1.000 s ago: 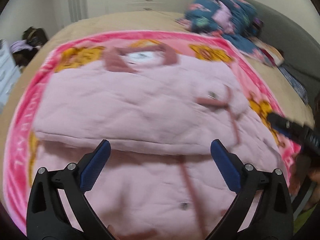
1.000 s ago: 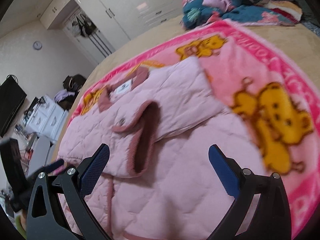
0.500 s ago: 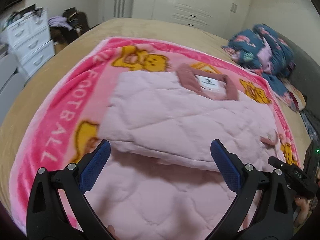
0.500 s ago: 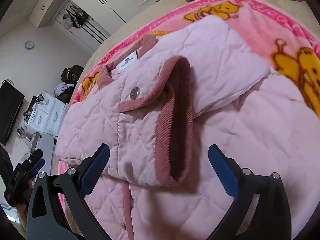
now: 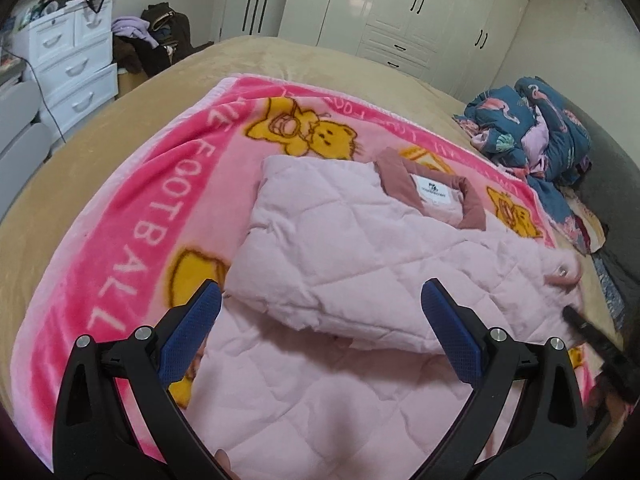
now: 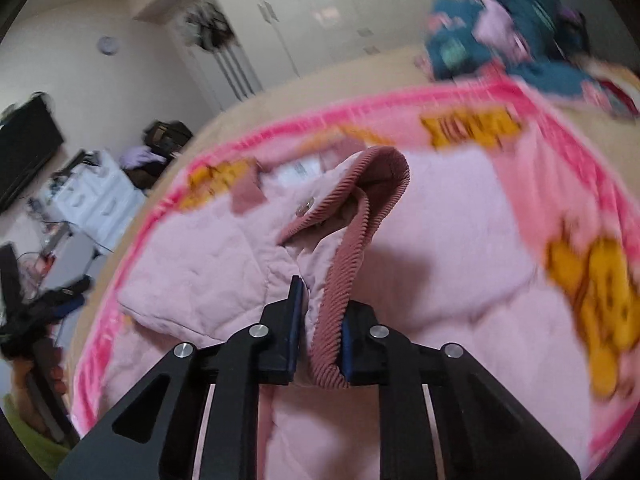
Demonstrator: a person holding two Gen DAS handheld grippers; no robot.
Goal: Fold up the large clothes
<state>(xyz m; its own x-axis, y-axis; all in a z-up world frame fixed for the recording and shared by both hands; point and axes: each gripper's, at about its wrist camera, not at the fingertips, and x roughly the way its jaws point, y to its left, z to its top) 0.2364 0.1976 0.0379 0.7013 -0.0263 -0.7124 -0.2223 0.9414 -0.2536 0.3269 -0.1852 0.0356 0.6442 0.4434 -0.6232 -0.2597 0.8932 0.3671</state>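
2 fingers (image 6: 294,316) of right gripper (image 6: 320,332) pinch jacket cuff (image 6: 344,276).

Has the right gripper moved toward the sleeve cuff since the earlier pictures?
Yes. The right gripper has come forward onto the ribbed cuff and shut on it, judged against the bear blanket.

Bare blanket (image 5: 132,216) leftward — clothes heap (image 5: 532,128) crowding far right

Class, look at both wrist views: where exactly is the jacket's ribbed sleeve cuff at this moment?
In the right wrist view the ribbed cuff is centre frame, pinched in the right gripper above the pink quilted jacket, just right of a metal snap.
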